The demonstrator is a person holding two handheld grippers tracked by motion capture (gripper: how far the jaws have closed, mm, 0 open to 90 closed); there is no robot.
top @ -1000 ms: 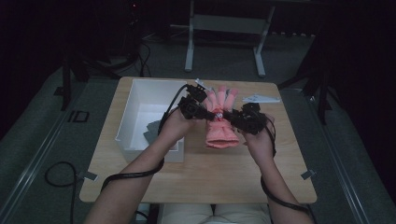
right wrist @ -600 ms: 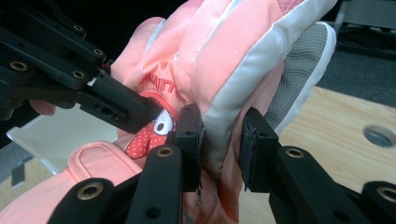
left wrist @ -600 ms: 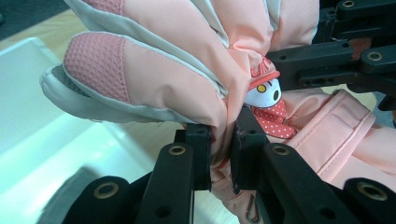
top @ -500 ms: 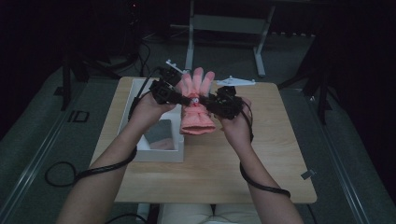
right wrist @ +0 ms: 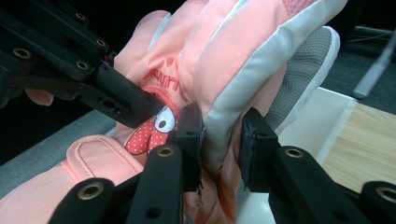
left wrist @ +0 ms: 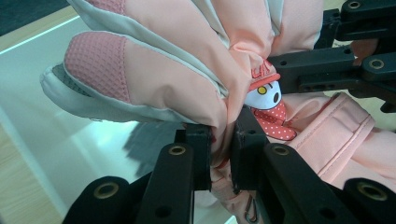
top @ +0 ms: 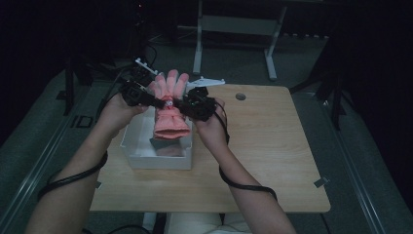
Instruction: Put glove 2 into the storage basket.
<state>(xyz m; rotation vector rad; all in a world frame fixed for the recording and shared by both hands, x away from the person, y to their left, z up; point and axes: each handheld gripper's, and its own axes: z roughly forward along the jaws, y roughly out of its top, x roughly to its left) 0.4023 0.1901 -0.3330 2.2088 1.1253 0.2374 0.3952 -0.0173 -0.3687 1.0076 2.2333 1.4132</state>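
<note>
One pink glove (top: 169,109) pinched between both tongs, held up off the counter (top: 263,156) above one white rectangular box (top: 158,158). Padded, smooth nylon-like shell, pale grey-white piping along finger edges, waffle-grid patches on fingertips, grey mesh-like palm side. Small cartoon patch (left wrist: 268,105) on the back: white face, red cap, red dotted scarf. Quilted cuff hanging down, fingers pointing up and away.

Left tongs (top: 163,102) clenched on the glove's side edge just below the fingers; fabric squeezed between the two black jaws in the left gripper view (left wrist: 219,154). Right tongs (top: 178,103) clenched on the opposite edge; a fold of pink and white fabric between the jaws in the right gripper view (right wrist: 219,140). Tongs tips nearly meeting across the patch.

Box directly below both tongs, glossy inside, open top. Counter: light wood-grain, rounded corners, one round hole (top: 240,96) right of the right tongs.

Versus 0.5 s ago: glove and both tongs at about the same spot over the box, same two-sided grip. Versus 1.0 s ago: whole assembly shifted left, from over bare counter to over the box.
</note>
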